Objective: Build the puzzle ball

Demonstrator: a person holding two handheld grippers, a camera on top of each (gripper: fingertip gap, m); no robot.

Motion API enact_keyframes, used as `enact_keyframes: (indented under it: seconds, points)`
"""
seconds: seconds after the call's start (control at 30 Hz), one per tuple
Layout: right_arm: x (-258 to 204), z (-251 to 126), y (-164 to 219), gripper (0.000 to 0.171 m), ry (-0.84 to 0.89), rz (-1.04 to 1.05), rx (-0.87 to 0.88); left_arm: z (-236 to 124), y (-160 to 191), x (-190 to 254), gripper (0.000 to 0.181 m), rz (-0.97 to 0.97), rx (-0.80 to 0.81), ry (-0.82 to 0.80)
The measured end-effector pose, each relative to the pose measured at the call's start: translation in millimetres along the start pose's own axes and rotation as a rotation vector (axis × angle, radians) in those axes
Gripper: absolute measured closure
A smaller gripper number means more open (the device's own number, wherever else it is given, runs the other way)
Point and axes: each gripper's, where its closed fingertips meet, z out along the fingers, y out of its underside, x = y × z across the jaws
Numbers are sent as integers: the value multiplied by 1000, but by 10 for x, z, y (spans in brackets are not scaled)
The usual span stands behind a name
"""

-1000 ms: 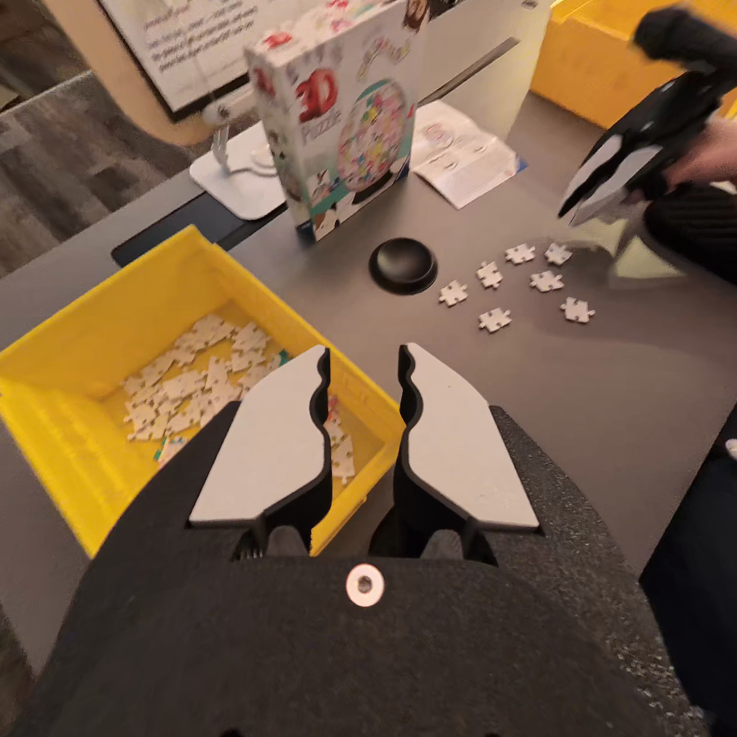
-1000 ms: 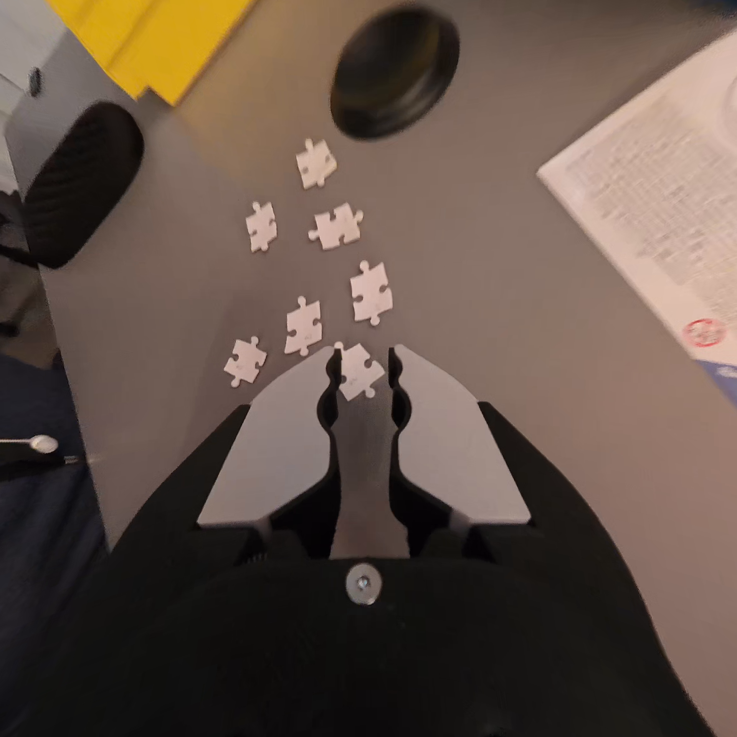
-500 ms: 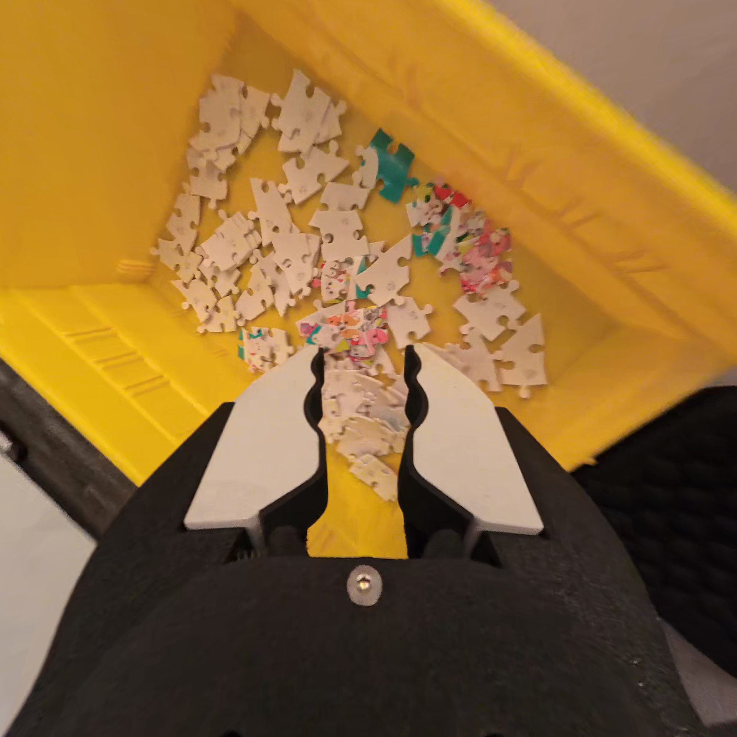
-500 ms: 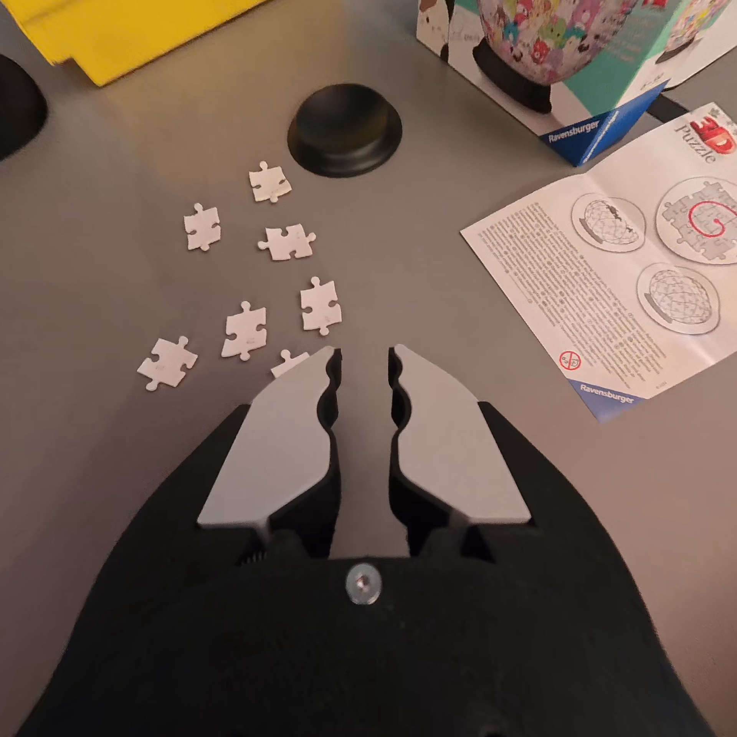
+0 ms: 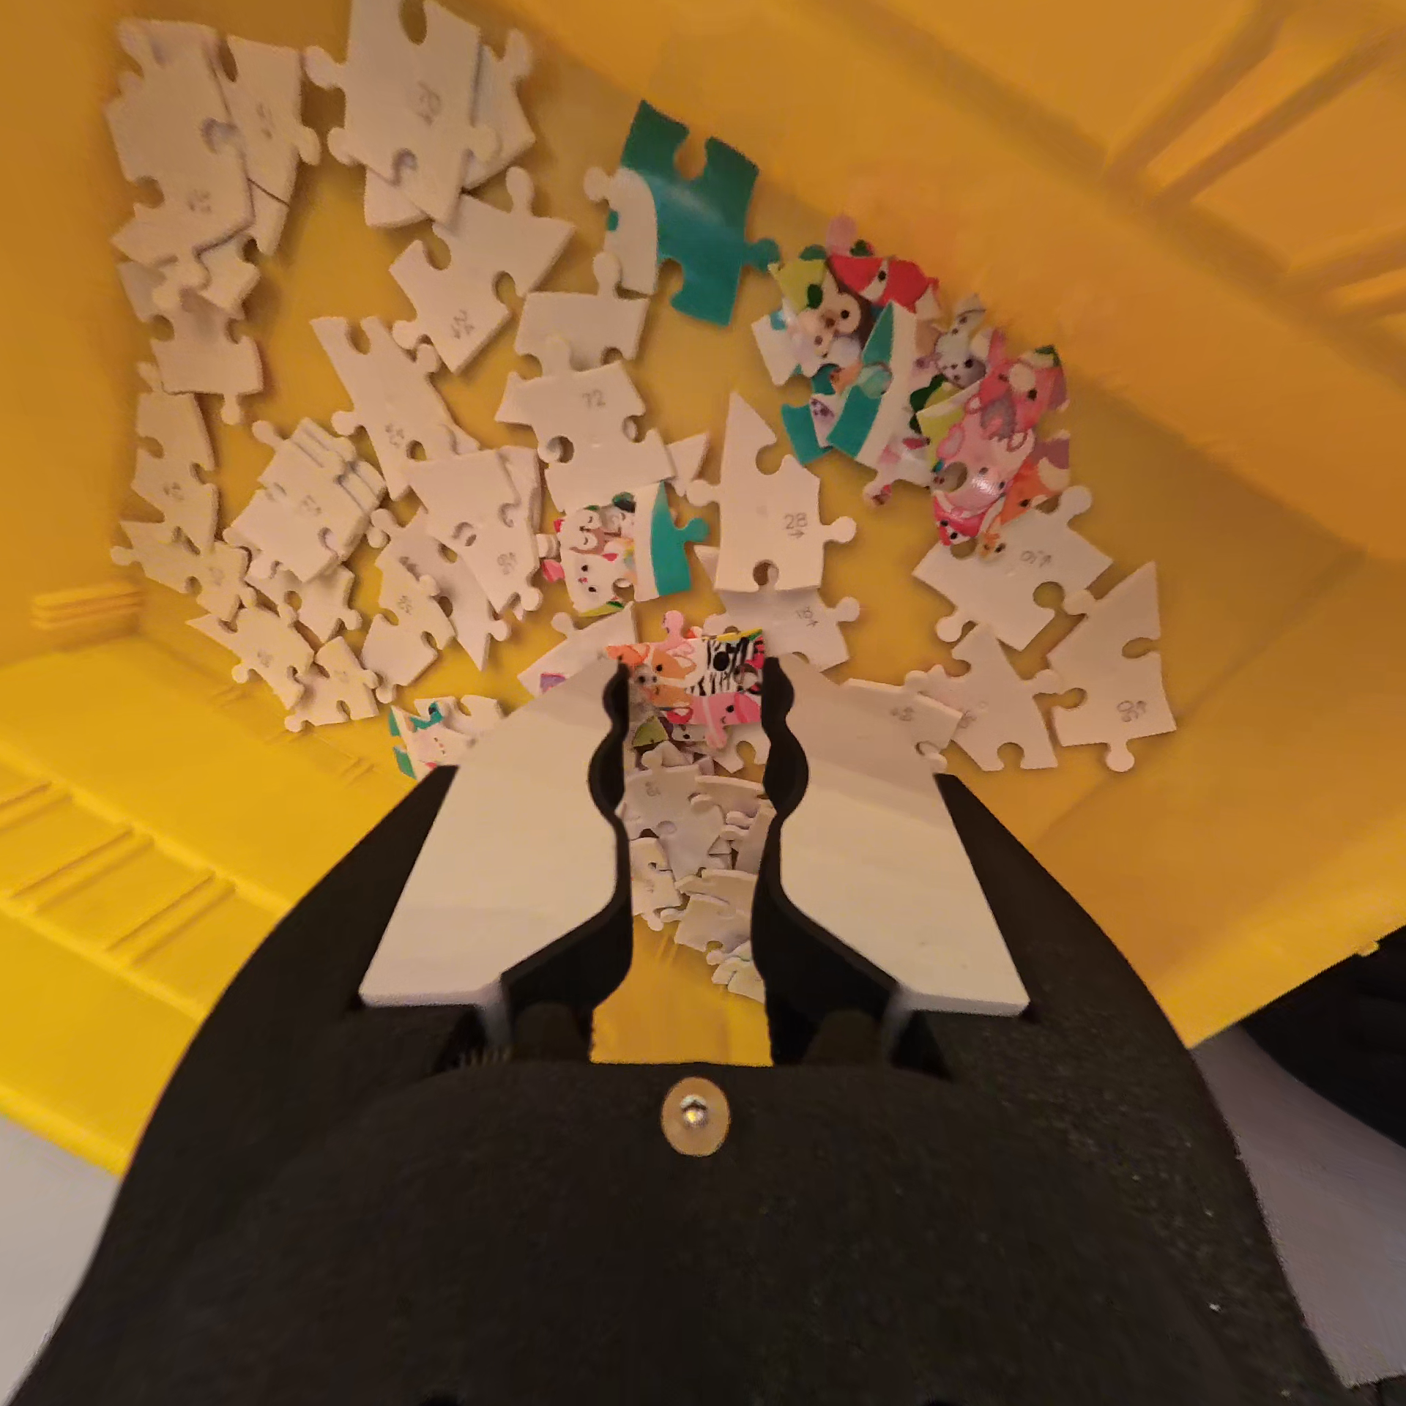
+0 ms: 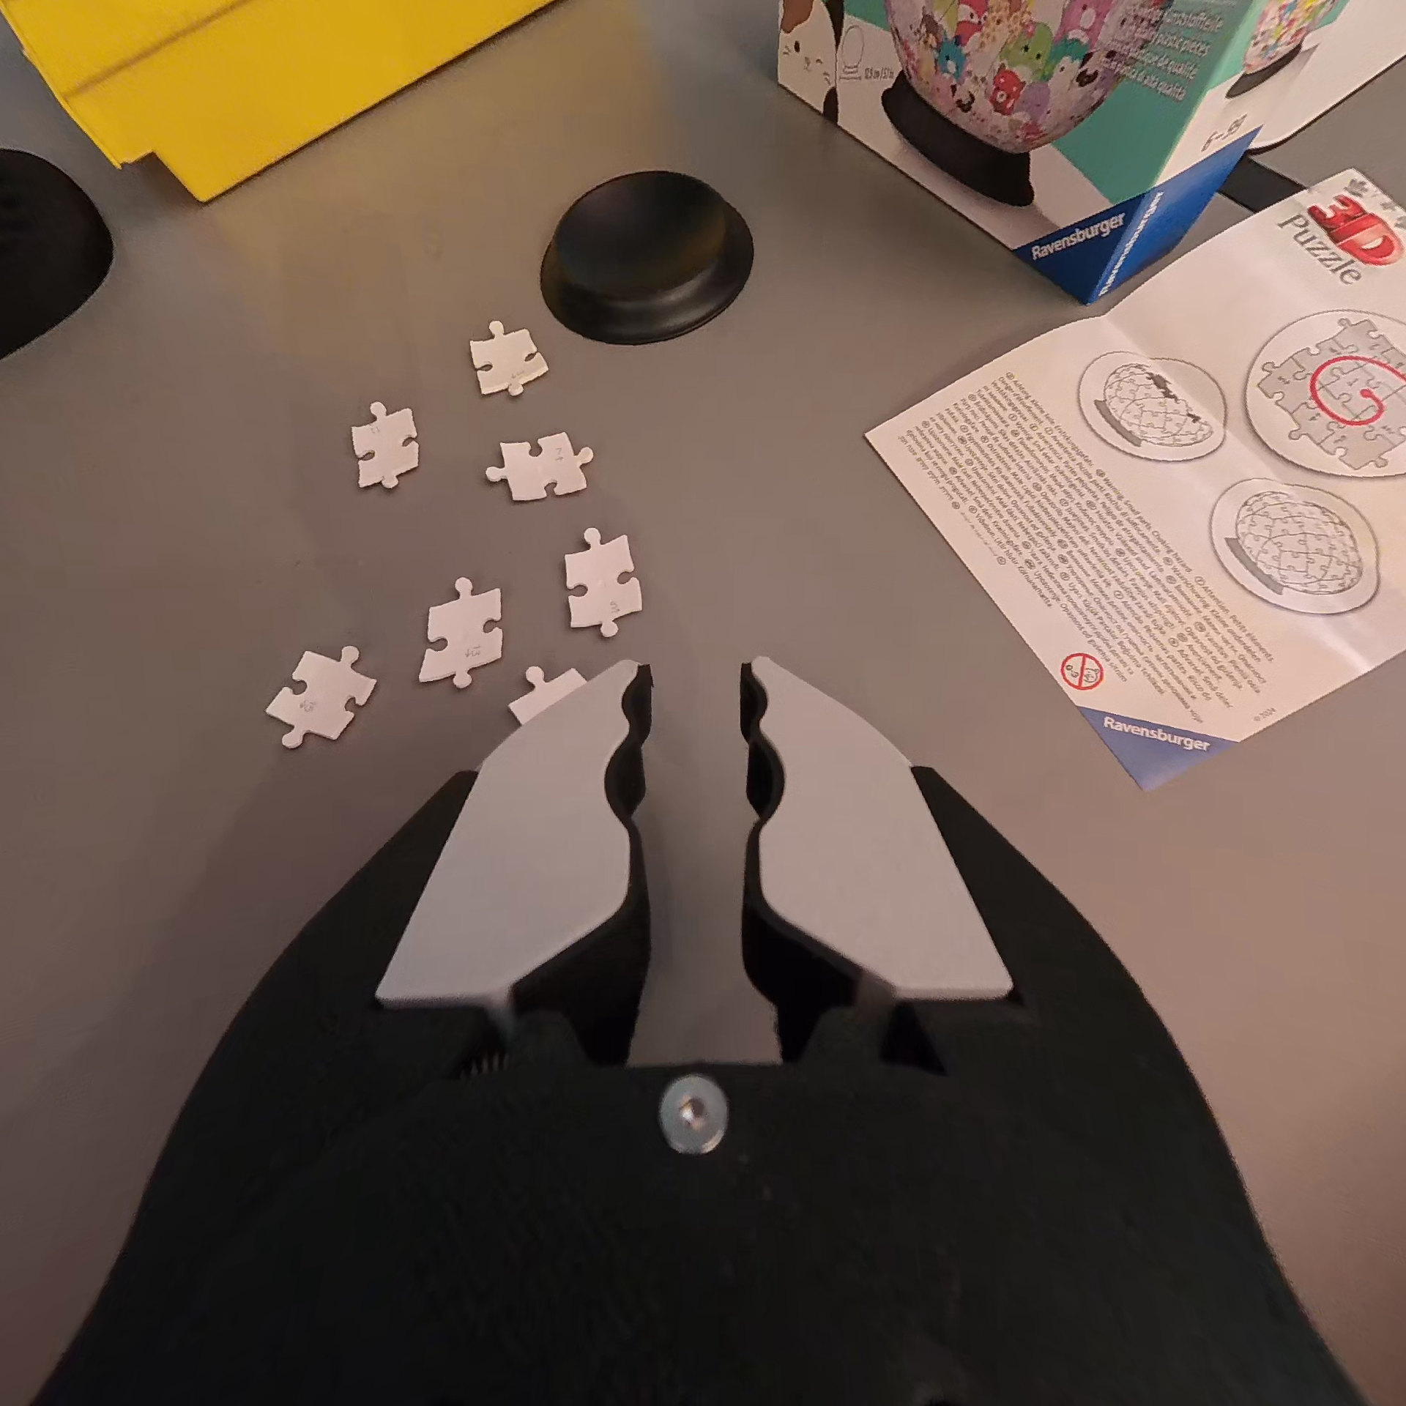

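Note:
My left gripper (image 5: 694,669) is open, low inside a yellow bin (image 5: 1065,152) of loose puzzle pieces (image 5: 456,487), most face down and white, some colourful. A colourful piece (image 5: 696,688) lies between its fingertips; I cannot tell if they touch it. My right gripper (image 6: 696,673) is open and empty above the grey table (image 6: 761,532). Several white pieces (image 6: 464,631) lie on the table ahead and left of it; one (image 6: 544,692) is partly hidden by its left finger. A black round stand (image 6: 647,259) sits beyond them.
The puzzle box (image 6: 1027,99) stands at the far right and an instruction leaflet (image 6: 1217,494) lies to the right. The yellow bin (image 6: 228,84) shows at the far left, with a black padded thing (image 6: 38,243) at the left edge. To reach the black padded thing (image 6: 38,243) in a straight line is about 15 cm for my left fingers, about 40 cm for my right.
My left gripper has swung from above the table down into the yellow bin and closer to the pieces. My right gripper has drawn back from the table pieces, leaving one by its left finger.

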Motion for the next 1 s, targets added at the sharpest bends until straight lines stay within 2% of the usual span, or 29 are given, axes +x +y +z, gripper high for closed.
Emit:
enact_keyframes:
  seconds: [0.27, 0.43, 0.53, 0.63, 0.77, 0.83, 1.0]
  points:
    - [-34, 18, 30, 148, -16, -6, -17, -27, 17, 17, 153, -78, 1, 61]
    - [-63, 17, 41, 148, -27, -13, -22, -224, -76, -1, 153, -192, 105, 125]
    - [-80, 24, 39, 148, -32, -18, -24, -468, -204, -4, 153, -292, 234, 190]
    - [-119, 45, 24, 148, -43, -27, -23, -903, -468, 128, 153, -374, 452, 371]
    - [-199, 79, -20, 148, -56, -59, -19, -1670, -882, 490, 154, -376, 756, 734]
    - [-241, 96, -25, 147, -64, -72, -23, -1953, -1023, 669, 154, -347, 847, 887]
    - [-386, 130, -58, 147, -98, -115, -9, -2410, -1273, 893, 154, -393, 968, 1244]
